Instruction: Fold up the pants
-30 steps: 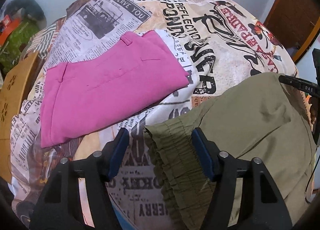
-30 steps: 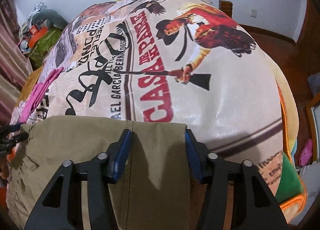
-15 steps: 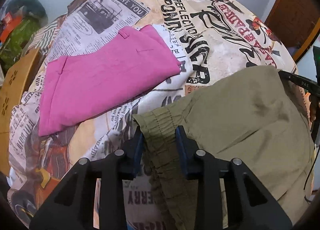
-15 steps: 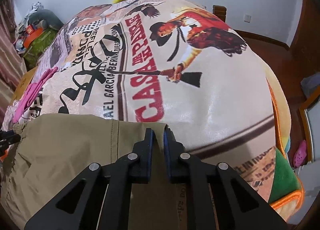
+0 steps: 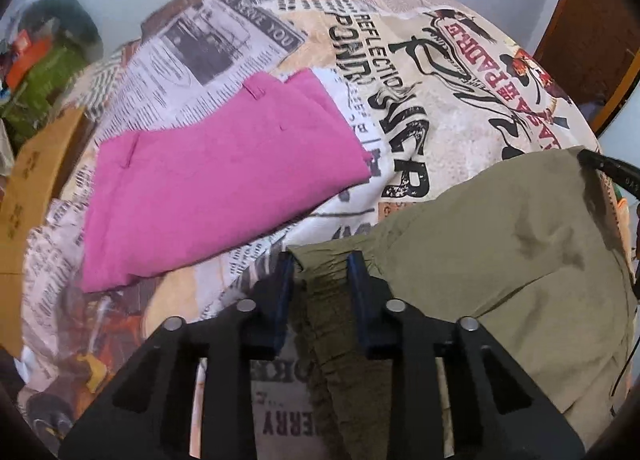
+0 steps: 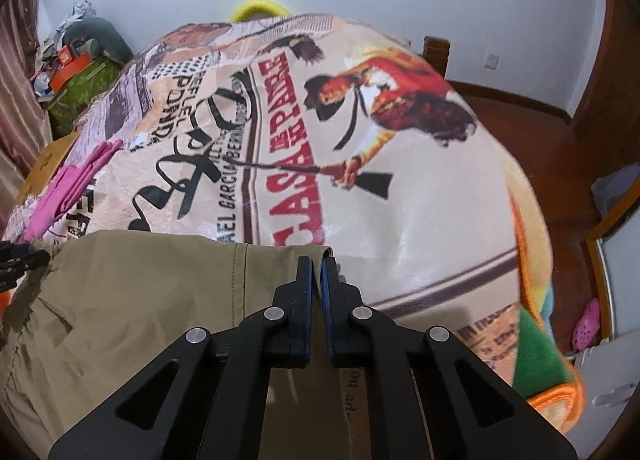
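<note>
**Olive pants, both ends gripped**

Left wrist: left gripper [image 5: 320,280] clamped on elastic waistband of olive pants [image 5: 500,244] lying on printed bedcover [image 5: 440,99]; folded pink pants [image 5: 216,187] beside.
Right wrist: right gripper [image 6: 316,284] pinched tight on hem corner, likely for lifting into a fold

right gripper [image 6: 317,264] jaws pinch the olive pants [image 6: 132,300] hem corner.

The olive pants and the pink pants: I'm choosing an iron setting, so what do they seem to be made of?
Olive pants: thin matte woven fabric, perhaps cotton or a nylon blend; it drapes in soft creases and gathers at an elastic waistband.
Pink pants: smoother, slightly heavier matte weave, lying flat with crisp edges and belt loops. Fibre content can't be told by sight.
</note>
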### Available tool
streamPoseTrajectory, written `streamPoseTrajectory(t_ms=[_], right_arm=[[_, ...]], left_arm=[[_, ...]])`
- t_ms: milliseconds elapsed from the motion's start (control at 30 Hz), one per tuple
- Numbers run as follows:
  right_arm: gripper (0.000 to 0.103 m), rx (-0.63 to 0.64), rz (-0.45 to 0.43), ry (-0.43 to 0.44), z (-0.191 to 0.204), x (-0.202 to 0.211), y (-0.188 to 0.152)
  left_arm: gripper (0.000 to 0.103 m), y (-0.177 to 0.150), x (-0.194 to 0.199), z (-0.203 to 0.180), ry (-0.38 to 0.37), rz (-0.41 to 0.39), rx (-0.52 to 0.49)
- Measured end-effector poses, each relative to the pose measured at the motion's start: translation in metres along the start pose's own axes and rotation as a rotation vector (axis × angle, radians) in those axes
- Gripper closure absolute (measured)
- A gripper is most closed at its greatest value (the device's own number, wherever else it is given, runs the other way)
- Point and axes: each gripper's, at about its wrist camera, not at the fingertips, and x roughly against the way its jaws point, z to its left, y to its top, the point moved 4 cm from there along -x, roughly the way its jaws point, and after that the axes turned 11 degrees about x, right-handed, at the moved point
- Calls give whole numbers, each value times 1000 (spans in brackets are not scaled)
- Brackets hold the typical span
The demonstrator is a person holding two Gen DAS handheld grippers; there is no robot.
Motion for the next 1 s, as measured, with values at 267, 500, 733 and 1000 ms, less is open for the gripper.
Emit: streamPoseTrajectory(t_ms=[267,500,733,1000], right_arm=[[100,0,-84,-22,-2,39,16],[101,-5,-207,-48,1,98,43],[101,-11,-306,-47,9,152,52],[101,4,-333,-27,27,188,36]], left_arm=[[102,20,47,-4,-6,-109,-20],[102,37,103,-13,0,-213,-29],[102,37,162,-24,-9,-313,-75],[102,12,200,-32,-8,-342,-113]])
